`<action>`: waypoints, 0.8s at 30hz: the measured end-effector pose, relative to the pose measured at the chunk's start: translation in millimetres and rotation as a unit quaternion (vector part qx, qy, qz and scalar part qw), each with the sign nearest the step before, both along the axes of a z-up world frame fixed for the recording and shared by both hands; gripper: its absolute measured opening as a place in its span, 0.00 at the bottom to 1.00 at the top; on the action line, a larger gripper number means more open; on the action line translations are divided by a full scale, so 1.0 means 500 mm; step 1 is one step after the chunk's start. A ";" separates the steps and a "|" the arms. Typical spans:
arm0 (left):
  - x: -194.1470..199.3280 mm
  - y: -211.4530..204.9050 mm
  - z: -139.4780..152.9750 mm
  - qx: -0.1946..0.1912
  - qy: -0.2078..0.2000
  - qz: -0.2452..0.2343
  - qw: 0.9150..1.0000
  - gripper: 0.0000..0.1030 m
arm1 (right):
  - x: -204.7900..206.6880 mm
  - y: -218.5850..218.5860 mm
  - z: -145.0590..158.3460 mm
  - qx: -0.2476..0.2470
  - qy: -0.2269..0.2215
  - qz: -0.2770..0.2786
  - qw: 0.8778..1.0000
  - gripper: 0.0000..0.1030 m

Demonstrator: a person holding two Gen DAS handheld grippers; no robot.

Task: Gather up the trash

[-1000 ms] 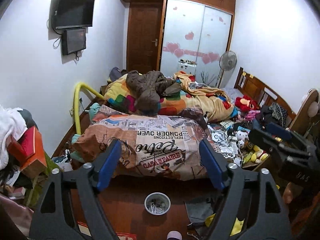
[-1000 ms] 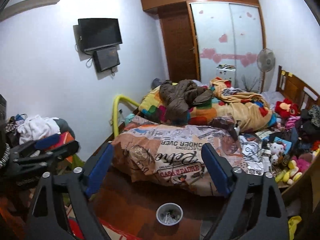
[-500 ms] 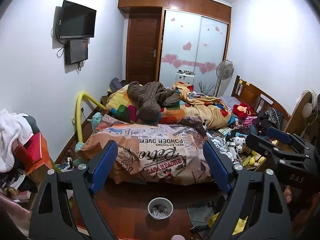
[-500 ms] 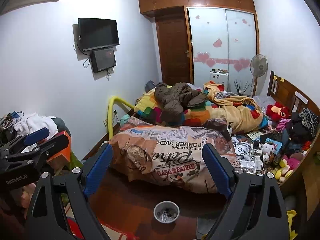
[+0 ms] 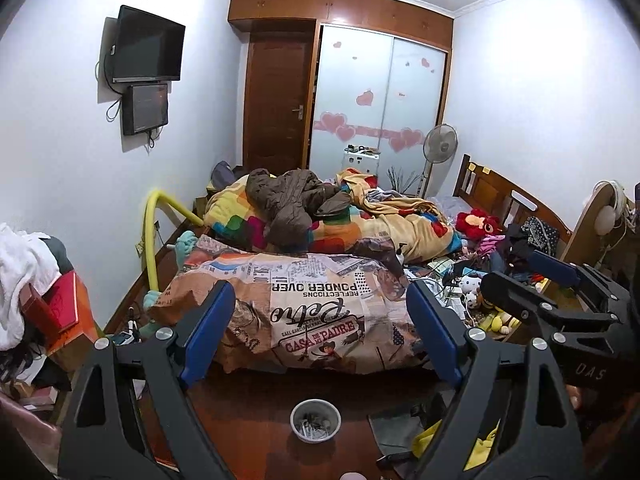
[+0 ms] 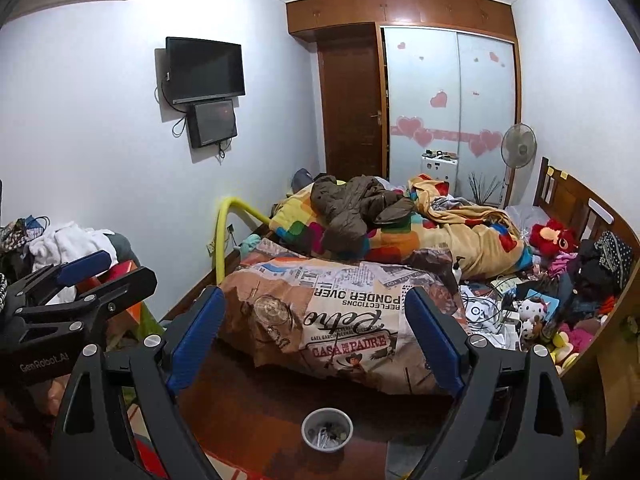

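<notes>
Above the cup [image 5: 315,421] — both jaws agape

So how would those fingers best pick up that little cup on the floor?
Probably by the rim, coming down from above. The cup stands upright on the floor with its mouth open and small bits inside, so one finger inside and one outside the wall, or both around it, should keep it level. Both grippers are open.

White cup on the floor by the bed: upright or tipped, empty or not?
Upright and not empty: the white cup shows its open round mouth facing up, with small debris inside; contents too small to identify.
</notes>
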State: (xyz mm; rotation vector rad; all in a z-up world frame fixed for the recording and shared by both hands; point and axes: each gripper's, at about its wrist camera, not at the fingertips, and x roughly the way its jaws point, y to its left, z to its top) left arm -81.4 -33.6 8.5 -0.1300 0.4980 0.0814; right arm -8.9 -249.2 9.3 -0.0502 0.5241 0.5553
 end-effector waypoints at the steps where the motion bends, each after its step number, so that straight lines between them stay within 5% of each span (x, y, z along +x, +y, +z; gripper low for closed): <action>1: 0.000 0.000 -0.001 0.000 0.000 0.000 1.000 0.85 | 0.000 -0.001 0.000 0.000 0.001 0.000 1.000 0.87; 24: 0.009 0.008 0.012 -0.012 0.002 -0.010 1.000 0.85 | -0.006 -0.017 0.014 0.000 -0.001 -0.003 1.000 0.87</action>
